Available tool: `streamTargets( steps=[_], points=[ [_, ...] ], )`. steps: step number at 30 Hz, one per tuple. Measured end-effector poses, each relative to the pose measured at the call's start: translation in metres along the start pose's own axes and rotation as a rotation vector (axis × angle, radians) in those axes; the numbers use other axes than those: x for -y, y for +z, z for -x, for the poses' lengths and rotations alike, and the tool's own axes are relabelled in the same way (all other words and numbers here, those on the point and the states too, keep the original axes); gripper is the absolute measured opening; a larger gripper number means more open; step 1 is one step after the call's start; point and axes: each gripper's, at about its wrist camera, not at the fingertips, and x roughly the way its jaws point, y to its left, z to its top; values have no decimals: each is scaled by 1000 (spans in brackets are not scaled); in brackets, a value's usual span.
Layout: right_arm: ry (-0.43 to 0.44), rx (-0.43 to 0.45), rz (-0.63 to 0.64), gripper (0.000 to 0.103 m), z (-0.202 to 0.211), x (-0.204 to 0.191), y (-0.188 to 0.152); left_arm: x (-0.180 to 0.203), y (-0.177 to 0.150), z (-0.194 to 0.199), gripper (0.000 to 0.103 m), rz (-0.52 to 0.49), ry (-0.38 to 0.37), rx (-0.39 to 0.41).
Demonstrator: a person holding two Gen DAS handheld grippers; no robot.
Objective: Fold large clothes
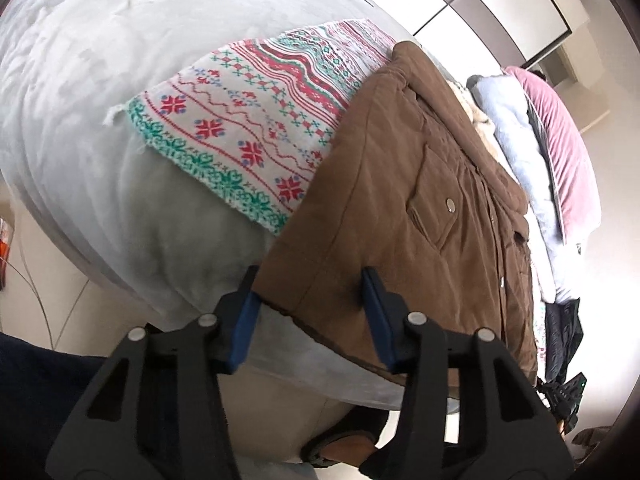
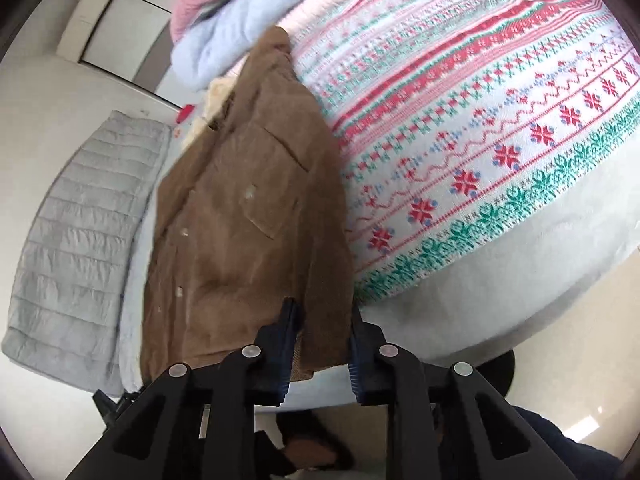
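Observation:
A brown corduroy jacket (image 1: 420, 216) with snap buttons and pockets lies on a bed, partly over a knitted blanket with red and green snowflake patterns (image 1: 248, 128). My left gripper (image 1: 310, 284) is open, its jaws on either side of the jacket's near hem corner. In the right wrist view the jacket (image 2: 240, 216) lies lengthwise beside the patterned blanket (image 2: 480, 140). My right gripper (image 2: 322, 320) is open, its fingers straddling the jacket's near hem edge.
A pale grey bedcover (image 1: 100, 80) covers the bed. Light blue (image 1: 516, 140) and pink (image 1: 560, 140) garments are piled beyond the jacket. A grey quilted jacket (image 2: 80, 240) lies left of the brown one. My shoe (image 1: 348, 444) and the light floor show below.

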Motion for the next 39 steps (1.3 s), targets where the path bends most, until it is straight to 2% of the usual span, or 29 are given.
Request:
streamTargets(
  steps=[4, 8, 14, 15, 17, 19, 21, 27, 30, 32, 34, 35, 36, 37, 39],
  points=[
    [-6, -28, -27, 26, -9, 0, 2, -14, 4, 3, 52, 83, -58, -18],
    [16, -40, -88, 30, -11, 7, 4, -21, 5, 3, 58, 118, -81, -33],
    [-47, -42, -40, 32, -16, -1, 3, -8, 2, -3, 61, 53, -22, -15],
    [-50, -39, -34, 29, -16, -1, 3, -7, 2, -3, 61, 46, -13, -8],
    [-52, -26, -13, 22, -14, -4, 2, -6, 2, 0, 50, 40, -8, 13],
    [-43, -9, 0, 18, -10, -6, 2, -4, 3, 5, 30, 37, -15, 32],
    [-3, 20, -1, 17, -3, -7, 2, 1, 3, 11, 24, 16, -14, 56],
    [51, 56, 10, 17, 5, -11, 3, 19, 7, 21, 22, -35, 0, 122],
    [26, 15, -16, 24, -8, -12, 6, 29, 16, 2, 27, -82, -42, 41],
    [-12, -3, -32, 31, -14, -9, 7, 23, 20, -6, 35, -28, -46, 19],
    [-19, -6, -38, 31, -15, -7, 8, 17, 23, -10, 35, 18, -81, 5],
    [-20, -5, -34, 29, -15, -8, 7, 16, 24, -9, 33, 19, -80, 12],
    [-22, -5, -26, 21, -14, -9, 7, 16, 25, -6, 21, 12, -75, 31],
    [-14, 0, -22, 15, -13, -9, 7, 17, 24, -3, 19, 5, -74, 42],
    [15, 18, -21, 10, -4, -7, 8, 17, 25, 7, 17, 9, -78, 64]
  ],
)
